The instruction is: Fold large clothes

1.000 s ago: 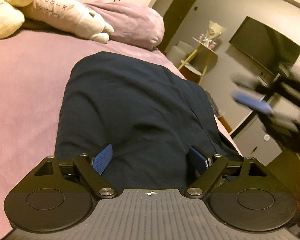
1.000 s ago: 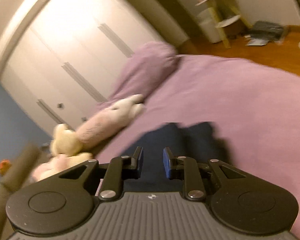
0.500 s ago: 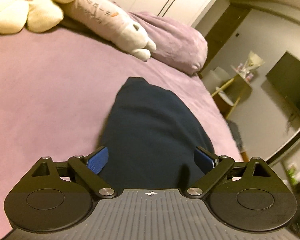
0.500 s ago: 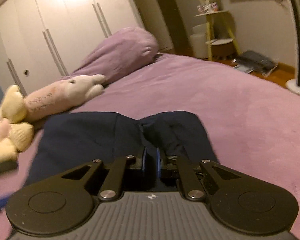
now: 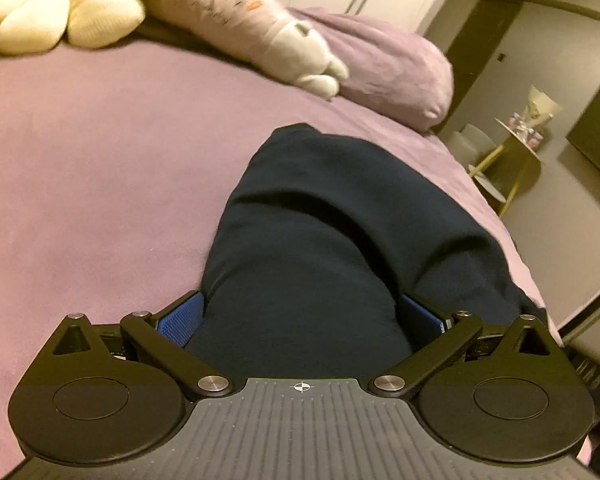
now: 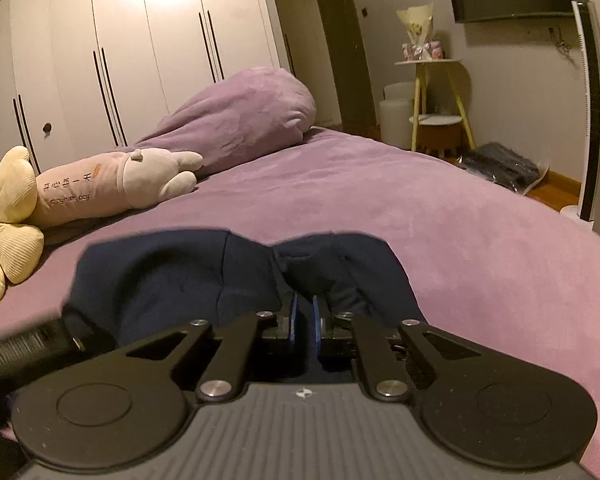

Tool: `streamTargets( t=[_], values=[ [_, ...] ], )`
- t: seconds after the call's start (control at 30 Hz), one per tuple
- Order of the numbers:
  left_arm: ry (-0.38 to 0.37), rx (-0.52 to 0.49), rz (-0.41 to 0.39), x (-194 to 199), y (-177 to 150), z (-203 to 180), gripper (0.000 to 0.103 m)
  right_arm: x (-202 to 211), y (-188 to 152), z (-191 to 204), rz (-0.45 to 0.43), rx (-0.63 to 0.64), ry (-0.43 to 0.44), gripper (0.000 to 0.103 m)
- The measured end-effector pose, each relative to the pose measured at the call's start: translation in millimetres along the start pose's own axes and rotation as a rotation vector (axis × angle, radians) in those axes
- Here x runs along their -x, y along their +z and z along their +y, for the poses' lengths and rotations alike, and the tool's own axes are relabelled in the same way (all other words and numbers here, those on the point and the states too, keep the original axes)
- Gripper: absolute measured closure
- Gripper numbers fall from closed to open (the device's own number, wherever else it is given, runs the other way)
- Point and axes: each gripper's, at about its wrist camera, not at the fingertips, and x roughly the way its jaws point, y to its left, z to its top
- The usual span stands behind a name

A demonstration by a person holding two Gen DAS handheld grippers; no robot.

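**Two grippers low over a navy garment on the purple bed**

Left gripper (image 5: 300, 316) is spreading to its widest, a hump of the navy garment (image 5: 340, 232) bulging between its blue pads (image 5: 180, 316) ungripped. Right gripper (image 6: 303, 320) stands nearly closed, jaws parting slightly, dark cloth in the narrow slot. Garment lies bunched mid-bed on the purple bedspread (image 6: 440, 232). Beyond sit a pink plush rabbit (image 6: 112, 184), a yellow plush toy (image 5: 60, 12) and a purple pillow (image 6: 240, 116).

A bed (image 6: 440, 216) under a purple cover carries a dark navy garment (image 6: 172, 280), a purple pillow (image 6: 240, 116), and plush toys (image 6: 112, 184) near the pillow.
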Motion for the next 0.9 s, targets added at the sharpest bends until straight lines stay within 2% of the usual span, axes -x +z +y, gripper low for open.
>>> streamTargets(
  t=[0.07,0.13,0.2,0.3,0.57,0.7,0.8,0.9],
  values=[
    [0.007,0.016,0.006,-0.3,1.2,1.5,0.000,-1.5,14.5,13.3,0.000,0.044,0.000,0.071],
    [0.019,0.007,0.009,0.1,2.1,-1.9,0.000,-11.5,24.6,29.0,0.009,0.125,-0.010,0.065],
    [0.025,0.016,0.019,-1.6,4.0,-3.1,0.000,-28.8,28.9,35.7,0.045,0.179,-0.042,0.065],
    [0.040,-0.001,0.017,-3.0,2.9,-8.9,0.000,-48.7,23.3,19.1,0.098,0.109,-0.024,0.068],
    [0.045,-0.020,-0.017,-5.6,-4.3,-10.8,0.000,-52.0,3.0,-1.4,0.036,0.046,0.024,0.068],
    [0.033,-0.008,-0.010,-4.2,-0.4,-8.9,0.000,-52.1,1.8,-9.1,0.024,0.007,0.052,0.068],
    [0.000,0.026,0.004,7.0,2.4,-2.6,0.000,-44.3,5.8,-8.2,0.012,0.002,0.057,0.068],
    [-0.017,0.027,-0.013,27.2,-2.5,0.0,0.000,-25.1,4.9,-17.8,-0.027,-0.055,0.085,0.067]
  ],
)
